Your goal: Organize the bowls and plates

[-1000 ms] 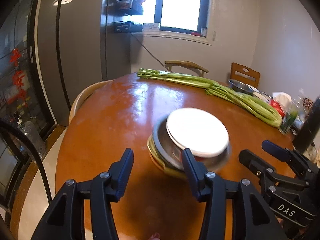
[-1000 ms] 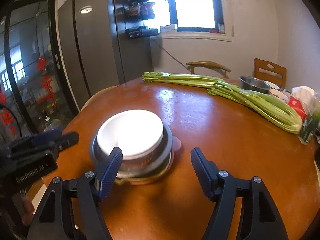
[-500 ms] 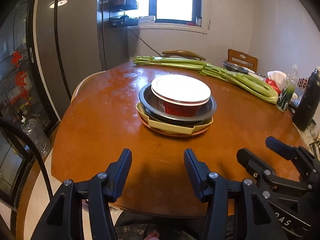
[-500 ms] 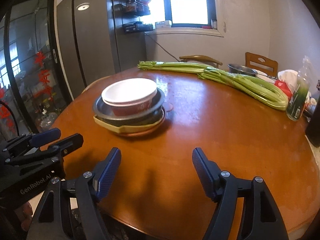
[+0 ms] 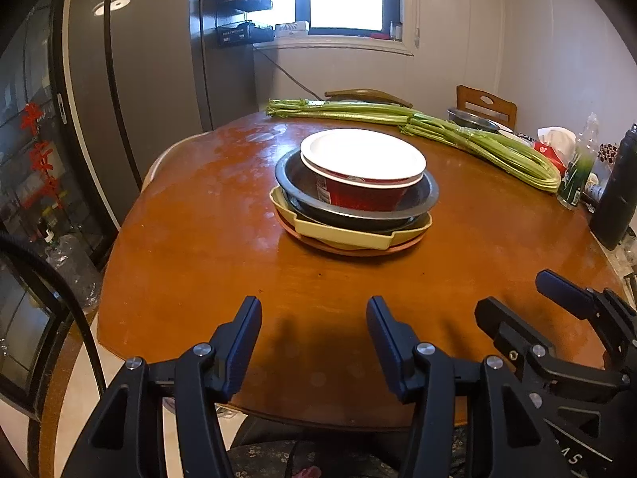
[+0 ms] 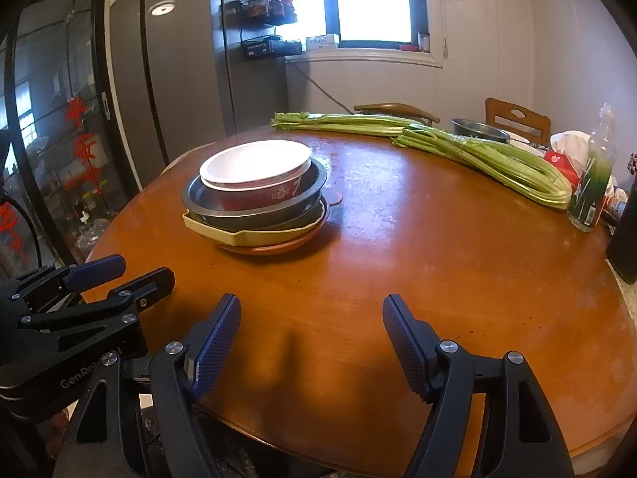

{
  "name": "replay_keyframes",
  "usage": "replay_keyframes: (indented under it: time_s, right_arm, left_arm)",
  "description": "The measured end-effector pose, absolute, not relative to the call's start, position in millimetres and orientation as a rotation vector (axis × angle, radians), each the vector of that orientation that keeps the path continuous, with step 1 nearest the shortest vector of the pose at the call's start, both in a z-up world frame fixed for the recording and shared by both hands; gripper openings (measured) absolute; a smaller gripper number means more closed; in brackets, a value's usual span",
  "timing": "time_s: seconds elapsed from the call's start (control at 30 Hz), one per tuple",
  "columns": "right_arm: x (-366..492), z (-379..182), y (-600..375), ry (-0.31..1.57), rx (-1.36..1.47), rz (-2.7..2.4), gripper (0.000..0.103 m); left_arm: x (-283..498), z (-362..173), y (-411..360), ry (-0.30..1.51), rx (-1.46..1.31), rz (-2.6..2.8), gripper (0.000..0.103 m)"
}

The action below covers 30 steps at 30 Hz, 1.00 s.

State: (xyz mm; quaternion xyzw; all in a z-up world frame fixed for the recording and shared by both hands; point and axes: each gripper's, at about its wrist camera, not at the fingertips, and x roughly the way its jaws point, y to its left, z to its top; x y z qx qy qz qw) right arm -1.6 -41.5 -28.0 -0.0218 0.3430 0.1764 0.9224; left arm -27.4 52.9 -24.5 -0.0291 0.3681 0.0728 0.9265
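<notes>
One stack of dishes stands on the round wooden table point(image 5: 199, 239). From the top it holds a red bowl point(image 5: 362, 155) with a white inside, a grey metal dish point(image 5: 422, 199), a yellow dish point(image 5: 342, 235) and a pinkish plate point(image 5: 358, 249). My left gripper point(image 5: 314, 318) hovers open over the table's near edge, well short of the stack, with nothing between its fingers. To its right, my right gripper point(image 6: 312, 314) is open too and holds nothing. Each shows in the other's view: the right gripper point(image 5: 517, 294) and the left gripper point(image 6: 141, 269).
Long celery bunches point(image 5: 477, 139) lie across the far side. A metal bowl point(image 6: 477, 129), a green bottle point(image 6: 591, 183), a dark flask point(image 5: 615, 191) and packets crowd the right edge. Chairs point(image 6: 517, 117) stand behind, with a tall grey fridge point(image 6: 179, 79) to the left.
Both grippers have drawn back from the stack toward the table's near edge and sunk a little. The stack now sits farther off. Neither holds anything.
</notes>
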Motion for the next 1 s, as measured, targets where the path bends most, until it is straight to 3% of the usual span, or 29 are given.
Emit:
replay_keyframes:
  time_s: [1.0]
  right_arm:
    - [-0.9,-34.1,-39.7,0.728,-0.043,0.356,0.075]
  left_arm:
    - [-26.5,-29.1,60.0,0.771,-0.081,0.144,0.055]
